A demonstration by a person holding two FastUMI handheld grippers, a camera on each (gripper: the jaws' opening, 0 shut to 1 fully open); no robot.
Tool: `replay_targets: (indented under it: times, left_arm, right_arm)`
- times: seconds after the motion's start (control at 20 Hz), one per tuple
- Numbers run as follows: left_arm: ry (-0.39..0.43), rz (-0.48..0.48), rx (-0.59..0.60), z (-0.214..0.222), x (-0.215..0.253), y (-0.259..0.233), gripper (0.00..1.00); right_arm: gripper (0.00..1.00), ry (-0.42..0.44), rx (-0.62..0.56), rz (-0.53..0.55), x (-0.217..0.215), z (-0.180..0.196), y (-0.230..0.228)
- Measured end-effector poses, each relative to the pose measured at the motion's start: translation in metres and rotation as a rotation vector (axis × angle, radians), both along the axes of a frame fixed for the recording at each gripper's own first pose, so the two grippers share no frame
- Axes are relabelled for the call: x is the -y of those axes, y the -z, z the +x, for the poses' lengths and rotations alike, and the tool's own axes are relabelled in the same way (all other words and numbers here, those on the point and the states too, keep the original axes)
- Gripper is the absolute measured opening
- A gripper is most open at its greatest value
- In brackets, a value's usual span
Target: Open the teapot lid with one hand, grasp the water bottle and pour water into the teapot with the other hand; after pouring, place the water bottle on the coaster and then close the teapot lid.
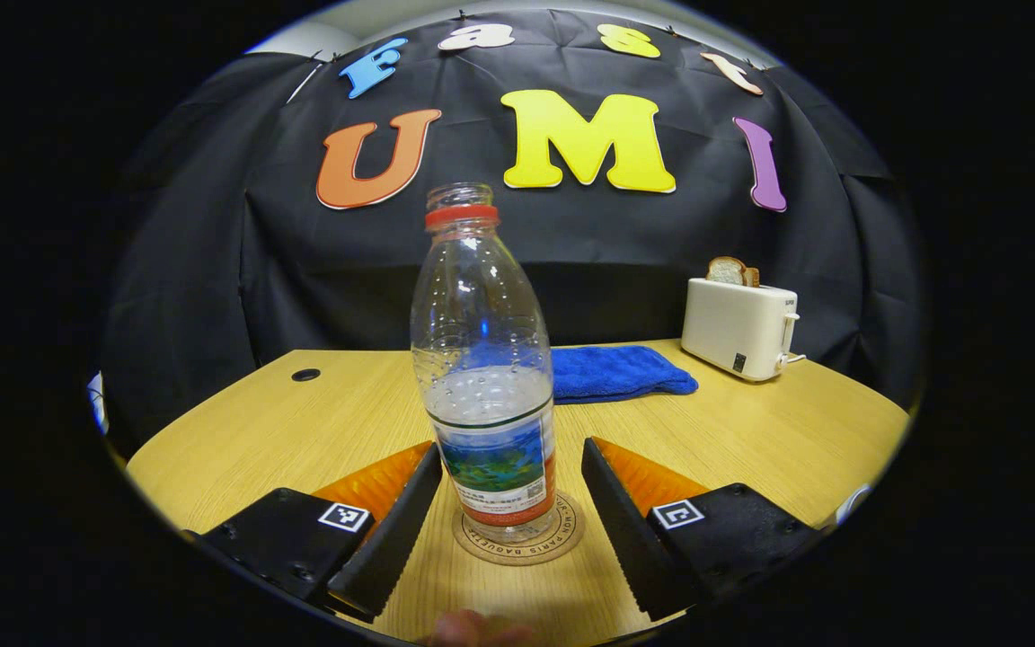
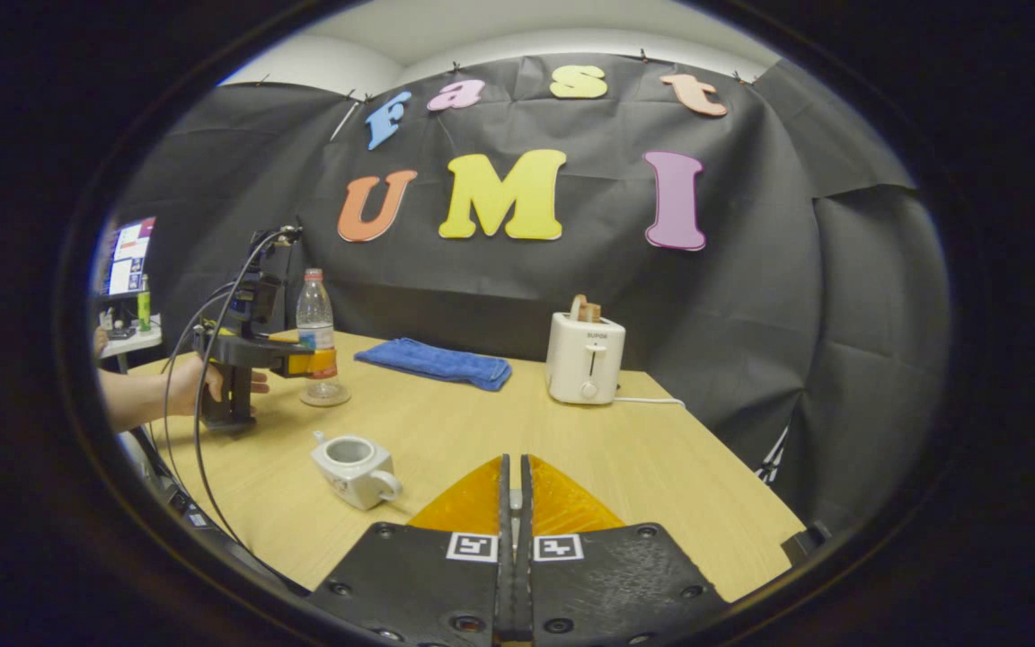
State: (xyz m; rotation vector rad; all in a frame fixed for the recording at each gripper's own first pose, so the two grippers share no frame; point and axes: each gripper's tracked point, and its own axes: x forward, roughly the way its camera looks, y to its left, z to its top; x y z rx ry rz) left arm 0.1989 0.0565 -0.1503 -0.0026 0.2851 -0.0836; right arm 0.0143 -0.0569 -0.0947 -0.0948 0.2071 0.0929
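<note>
My left fingers (image 1: pixel 410 530) spread beside bottle (image 1: pixel 486 377) on coaster (image 1: pixel 519 539); right fingers (image 2: pixel 535 499) pinched, maybe holding lid | step: releasing bottle | next: cap teapot (image 2: pixel 354 467)

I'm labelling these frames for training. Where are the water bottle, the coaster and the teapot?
water bottle (image 1: pixel 482 359): left gripper view, on its clear body above the label.
coaster (image 1: pixel 562 539): left gripper view, on the rim showing right of the bottle's base.
teapot (image 2: pixel 354 474): right gripper view, on its white side wall.
</note>
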Motion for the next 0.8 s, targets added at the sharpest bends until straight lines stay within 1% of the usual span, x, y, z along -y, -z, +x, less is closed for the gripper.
replay_targets:
  times: [0.2, 0.35, 0.55, 0.8]
  left_arm:
    - [-0.008, 0.014, -0.024, -0.017, -0.006, 0.002, 0.98]
    - [-0.018, 0.008, -0.042, -0.042, -0.014, 0.000, 0.98]
    - [-0.062, 0.007, -0.014, -0.093, -0.035, -0.019, 0.98]
    - [-0.157, 0.020, 0.056, -0.164, -0.063, -0.040, 0.98]
  right_arm:
    - [0.00, -0.020, 0.009, 0.006, -0.011, -0.003, -0.005]
    - [0.00, -0.059, 0.016, 0.028, -0.032, -0.001, -0.009]
    - [0.00, -0.142, 0.018, 0.058, -0.073, 0.014, -0.015]
    - [0.00, -0.233, 0.044, 0.077, -0.119, 0.041, -0.025]
